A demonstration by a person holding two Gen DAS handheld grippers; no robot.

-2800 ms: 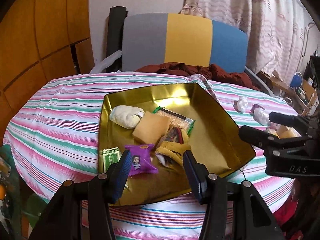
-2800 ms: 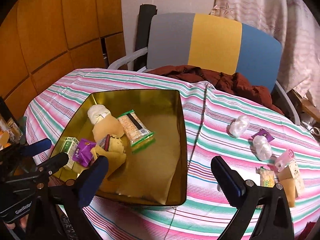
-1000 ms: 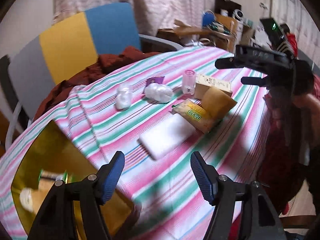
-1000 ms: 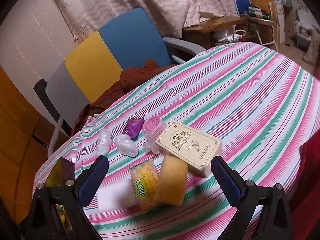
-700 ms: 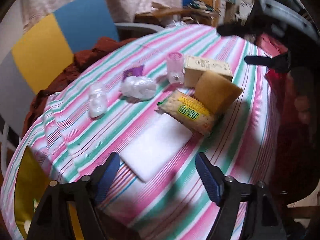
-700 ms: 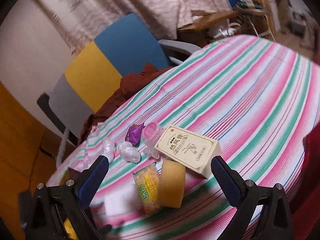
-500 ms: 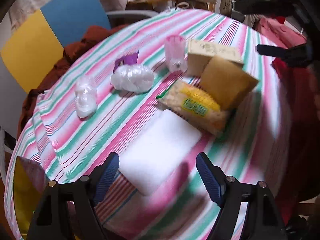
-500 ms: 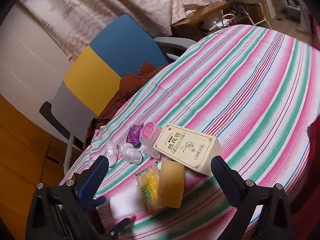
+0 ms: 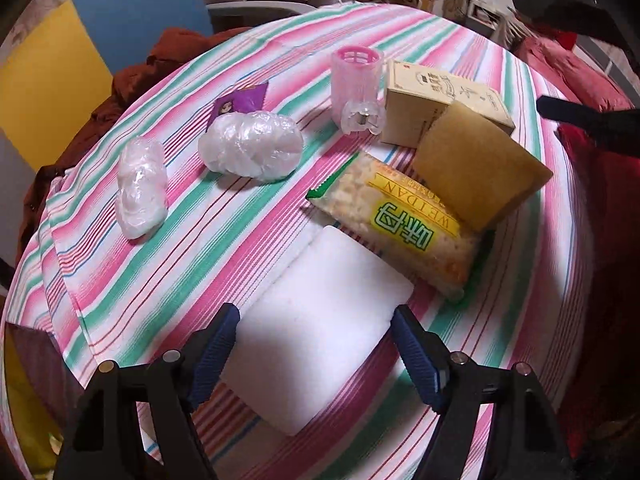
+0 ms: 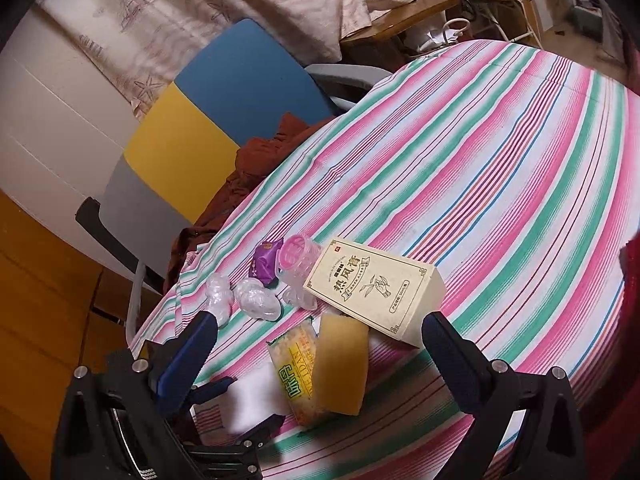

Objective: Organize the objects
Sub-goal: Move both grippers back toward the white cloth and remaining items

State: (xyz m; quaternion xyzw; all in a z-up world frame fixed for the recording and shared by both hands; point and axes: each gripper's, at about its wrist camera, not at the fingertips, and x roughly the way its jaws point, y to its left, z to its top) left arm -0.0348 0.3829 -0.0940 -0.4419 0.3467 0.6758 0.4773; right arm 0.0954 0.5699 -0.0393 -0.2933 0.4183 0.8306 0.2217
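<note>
— What are you going for?

— The white foam block. It lies flat on the striped tablecloth at the near edge of the clutter, and my left gripper hangs over it with its fingers spread wide, one on each side, neither touching as far as I can tell.

— How will it handle?

— Light and soft, I judge. It should give under the pads, so I'd close across its narrow width, low on the side faces, and not squeeze hard.

— Anything crowding it?

— Its far right corner sits just beside the yellow cracker packet, maybe touching. A yellow sponge leans on that packet, with a cream carton behind. Further off stand a pink plastic roller, two cling-wrapped white lumps, and a purple sachet.

— And your other hand?

— My right gripper is held above the same pile, fingers wide apart, holding nothing.
</note>
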